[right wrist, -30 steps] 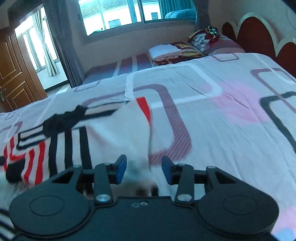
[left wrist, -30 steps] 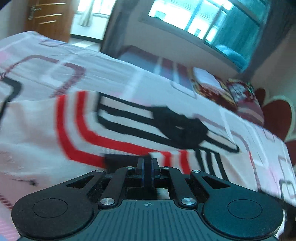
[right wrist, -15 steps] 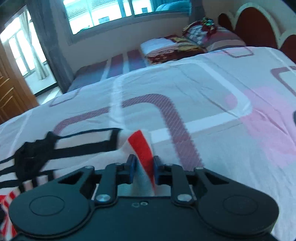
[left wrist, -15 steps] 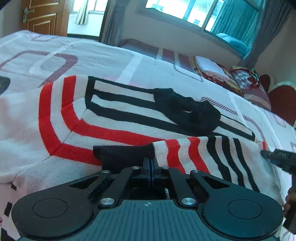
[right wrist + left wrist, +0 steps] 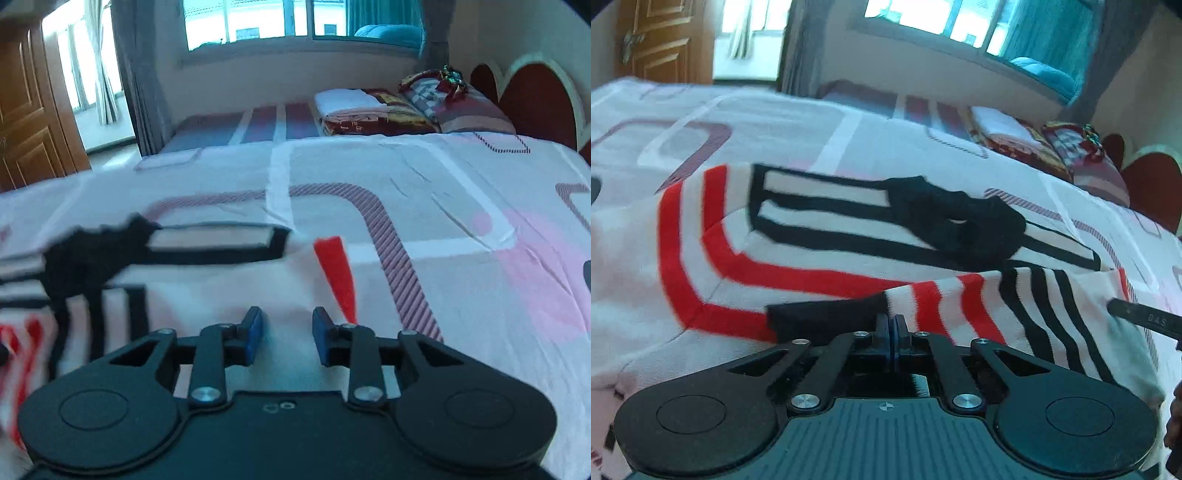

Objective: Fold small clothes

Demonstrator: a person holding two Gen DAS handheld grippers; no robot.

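While the striped sweater (image 5: 820,236) is lying spread on the bed (image 5: 461,192) with its sleeve folded across the near edge, the fold is risking springing open, since the right gripper (image 5: 286,334) has just been opening, parted narrowly and empty over the cloth, and the left gripper (image 5: 891,334) is pinching the cuff shut.

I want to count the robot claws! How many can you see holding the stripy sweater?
1. The left gripper, jaws shut, pinches the striped sweater by its sleeve, near the black cuff. The right gripper has just been opening; its jaws stand apart over the sweater without holding it.
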